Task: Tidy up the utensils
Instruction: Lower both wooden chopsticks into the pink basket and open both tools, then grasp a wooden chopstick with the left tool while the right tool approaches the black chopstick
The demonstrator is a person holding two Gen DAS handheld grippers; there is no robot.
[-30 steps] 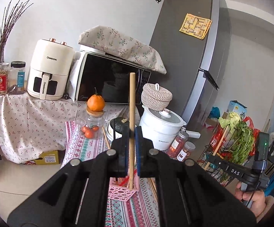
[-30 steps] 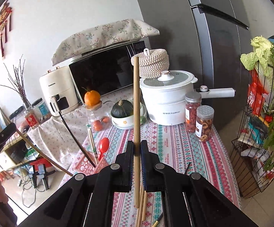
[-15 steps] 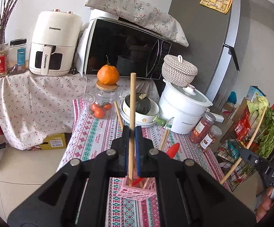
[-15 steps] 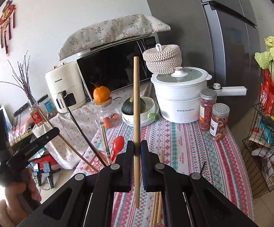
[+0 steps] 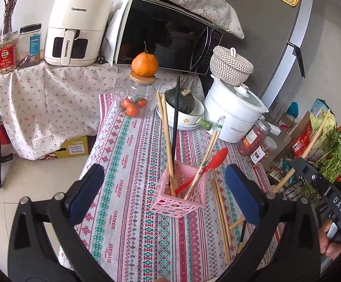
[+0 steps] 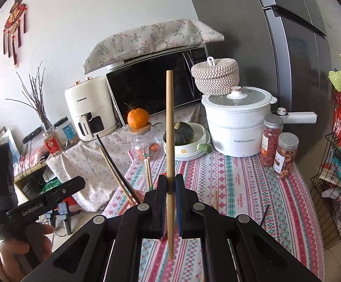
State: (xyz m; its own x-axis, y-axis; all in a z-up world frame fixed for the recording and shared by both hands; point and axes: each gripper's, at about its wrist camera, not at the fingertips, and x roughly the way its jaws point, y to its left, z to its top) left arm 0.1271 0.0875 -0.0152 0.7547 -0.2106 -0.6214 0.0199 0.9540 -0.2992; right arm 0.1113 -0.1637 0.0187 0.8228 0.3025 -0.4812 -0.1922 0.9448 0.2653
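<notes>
A pink perforated holder (image 5: 181, 193) stands on the patterned tablecloth. It holds wooden chopsticks (image 5: 167, 141), a black chopstick (image 5: 175, 122) and a red spoon (image 5: 214, 161). My left gripper (image 5: 164, 192) is open and empty, its jaws wide on either side of the holder, above it. My right gripper (image 6: 170, 192) is shut on a wooden chopstick (image 6: 169, 141), held upright above the table's near part. That chopstick also shows at the right of the left wrist view (image 5: 311, 141). Loose chopsticks (image 5: 221, 211) lie on the cloth right of the holder.
Behind the holder stand a glass jar (image 5: 138, 96) with an orange on top, bowls holding a green squash (image 5: 182, 98), a white pot (image 5: 234, 115) and two spice jars (image 5: 258, 143). A microwave (image 5: 168, 35) and air fryer (image 5: 76, 28) sit behind. A wire rack of vegetables (image 5: 330, 155) stands right.
My left gripper has opened and let go of its wooden chopstick, which now stands in the pink holder. The right gripper still holds its chopstick and has shifted slightly.
</notes>
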